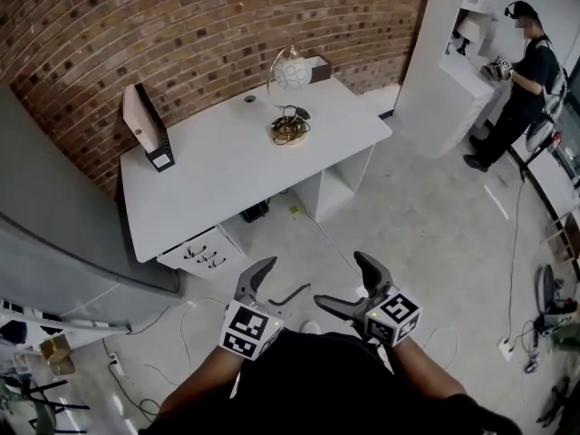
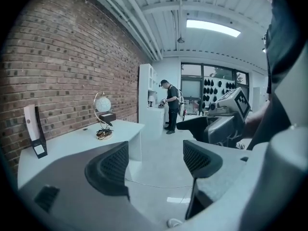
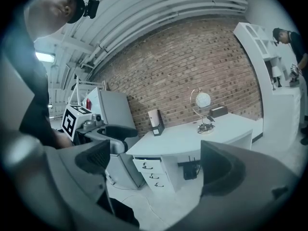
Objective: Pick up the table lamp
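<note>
- Table lamp (image 1: 290,123) stands on the white desk (image 1: 208,166), on its right rear part, near the brick wall (image 1: 181,25) and well apart from both grippers, with open floor between.
- We judge it light but top-heavy: a pale globe shade (image 1: 293,72) hangs from a thin arched arm over a small round base (image 1: 289,135). The shade looks fragile, the arm likely springy and the metal slick.
- We would take hold low, on the stem just above the base. We would keep off the shade and lift straight up so that the globe does not swing. We cannot make out a cord, and one could tug as the lamp rises.
- Our left gripper (image 1: 288,277) is held low in front of us, jaws spread wide, with only floor between them.
- Our right gripper (image 1: 343,281) sits just beside it, jaws likewise parted and holding nothing.
- The desk top looks flat, smooth and matt. From its left come an upright file holder (image 1: 145,127), a cable hole (image 1: 249,99), then the lamp, with a dark box (image 1: 317,69) just behind it to the right. The surface round the base is bare, so the jaws have room to close in.
- Across the room from the left: a grey cabinet (image 1: 54,234), drawers (image 1: 201,252) under the desk, loose cables (image 1: 186,320) on the floor, a white shelf unit (image 1: 449,62), and another person (image 1: 526,80) standing at it.
</note>
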The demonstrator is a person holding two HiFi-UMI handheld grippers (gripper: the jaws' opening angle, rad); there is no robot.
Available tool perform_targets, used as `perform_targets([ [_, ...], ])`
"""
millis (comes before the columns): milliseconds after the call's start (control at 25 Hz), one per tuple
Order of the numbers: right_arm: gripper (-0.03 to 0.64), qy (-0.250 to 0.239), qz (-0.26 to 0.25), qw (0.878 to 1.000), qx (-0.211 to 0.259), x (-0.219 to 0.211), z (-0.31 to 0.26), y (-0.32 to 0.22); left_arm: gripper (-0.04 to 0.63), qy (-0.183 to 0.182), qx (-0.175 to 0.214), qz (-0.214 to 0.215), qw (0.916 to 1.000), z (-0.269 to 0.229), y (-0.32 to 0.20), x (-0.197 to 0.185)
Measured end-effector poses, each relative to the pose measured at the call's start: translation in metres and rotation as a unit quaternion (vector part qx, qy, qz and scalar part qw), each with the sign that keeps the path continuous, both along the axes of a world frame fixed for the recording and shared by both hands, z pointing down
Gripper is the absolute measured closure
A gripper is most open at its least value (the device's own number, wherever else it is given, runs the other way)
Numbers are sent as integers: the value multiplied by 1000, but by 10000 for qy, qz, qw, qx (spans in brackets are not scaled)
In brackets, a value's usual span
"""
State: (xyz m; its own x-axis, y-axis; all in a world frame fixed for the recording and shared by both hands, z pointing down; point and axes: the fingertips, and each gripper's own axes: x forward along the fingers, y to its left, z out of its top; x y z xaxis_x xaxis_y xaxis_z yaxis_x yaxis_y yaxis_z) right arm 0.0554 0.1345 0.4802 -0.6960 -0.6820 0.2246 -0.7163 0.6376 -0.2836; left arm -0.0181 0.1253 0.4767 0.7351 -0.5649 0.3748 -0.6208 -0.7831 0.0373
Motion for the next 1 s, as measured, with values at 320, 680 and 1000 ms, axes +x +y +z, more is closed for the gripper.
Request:
perform_targets([
  [320, 31, -37, -4, 10000, -27, 23, -1, -34, 241, -21, -4, -142, 9999, 1, -37, 13],
  [680, 35, -100, 42, 9996, -259, 23, 25, -66, 241, -163, -312, -12, 9994, 28, -71, 16],
  [1000, 41, -58, 196, 9990, -388, 37, 28, -126, 241, -26, -206, 90, 9997, 18, -144, 33],
])
